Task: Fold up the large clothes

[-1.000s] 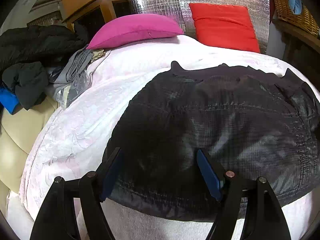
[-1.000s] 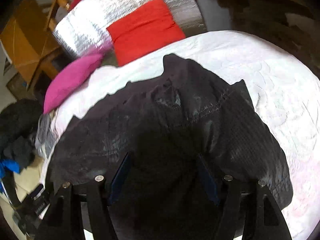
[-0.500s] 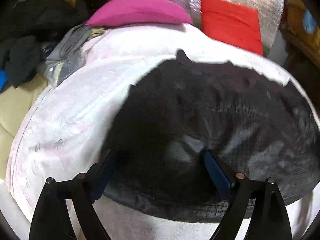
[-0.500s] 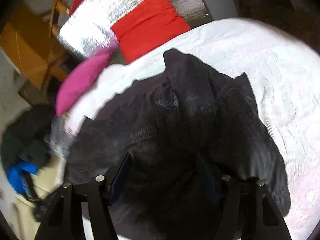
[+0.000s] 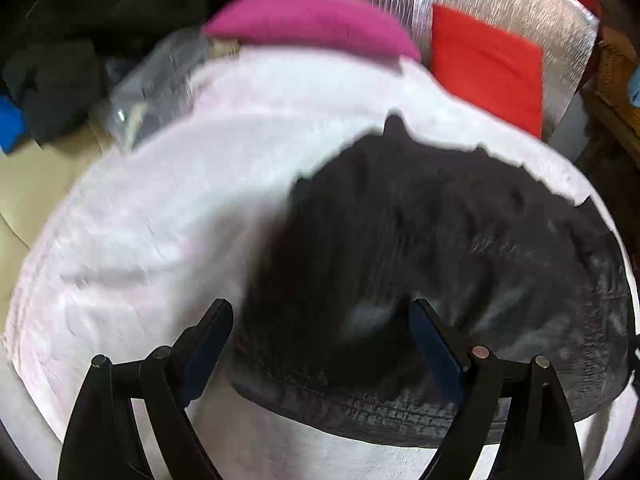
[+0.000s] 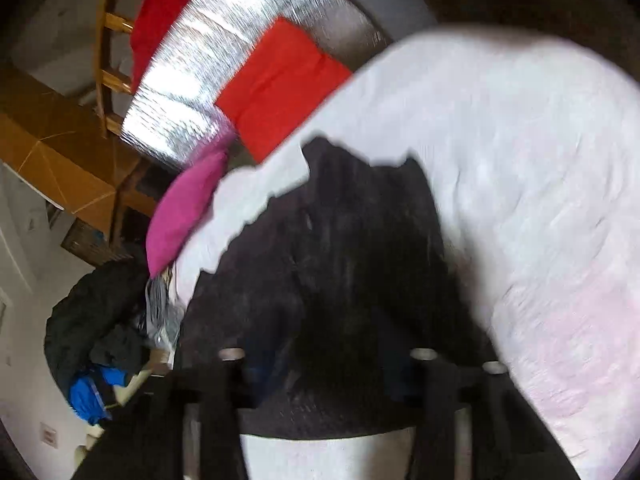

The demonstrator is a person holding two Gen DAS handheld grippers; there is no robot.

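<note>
Left wrist view: left tool point(image 5: 320, 344) hovers spread wide, gripping nothing, over the near hem of the black garment point(image 5: 440, 260), likely lining up a pinch for the fold. The garment lies flat on the white bed point(image 5: 160, 200), long axis across the view. Right wrist view, blurred: right tool point(image 6: 324, 364) also released, above the garment point(image 6: 340, 260), far corners pointing toward the red pillow point(image 6: 280, 88).

White-covered bed point(image 5: 168, 216); dark garment point(image 5: 440, 264) spread on it; magenta pillow point(image 5: 312, 20) at the bed's far edge.
</note>
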